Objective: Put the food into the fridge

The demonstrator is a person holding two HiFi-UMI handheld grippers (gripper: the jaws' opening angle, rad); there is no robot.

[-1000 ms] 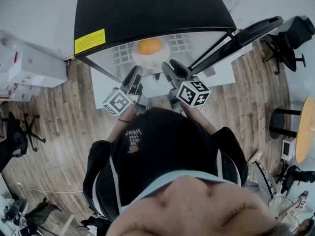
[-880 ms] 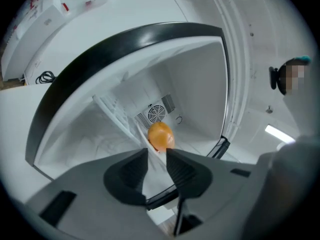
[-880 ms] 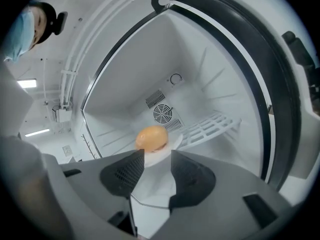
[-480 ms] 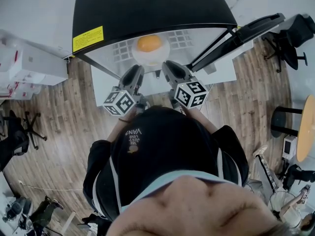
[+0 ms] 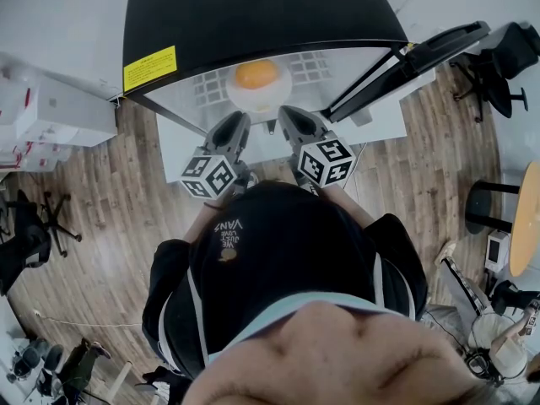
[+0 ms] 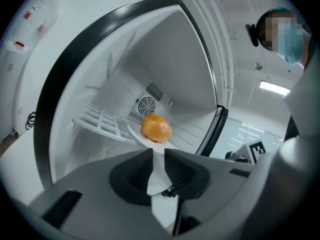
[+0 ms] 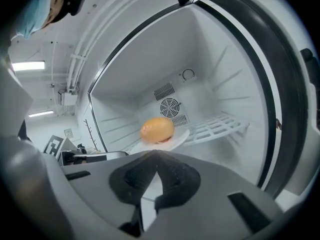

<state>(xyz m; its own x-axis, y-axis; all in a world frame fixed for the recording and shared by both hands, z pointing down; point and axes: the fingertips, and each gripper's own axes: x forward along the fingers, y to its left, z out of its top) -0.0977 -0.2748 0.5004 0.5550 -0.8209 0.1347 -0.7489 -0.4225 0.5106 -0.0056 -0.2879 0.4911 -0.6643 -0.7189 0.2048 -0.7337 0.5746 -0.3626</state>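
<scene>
Food [image 5: 256, 75] sat on its plate [image 5: 280, 97] on the fridge [image 5: 253, 15] shelf [image 6: 100, 125], straight ahead of both grippers, just past their tips. The right gripper [image 7: 156, 156] had just closed on nothing; the left gripper [image 6: 158, 155] stood narrowly open, empty. The door [image 5: 405, 57] stood nearer the right one.

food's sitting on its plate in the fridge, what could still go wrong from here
1. The plate looks to overhang the wire shelf's front edge, so it could tip, or meet the door on closing.
2. The right gripper, whose jaws have just closed empty, sits right at the plate's rim; a nudge could shove it.
3. The orange food lies loose and might roll off.
</scene>
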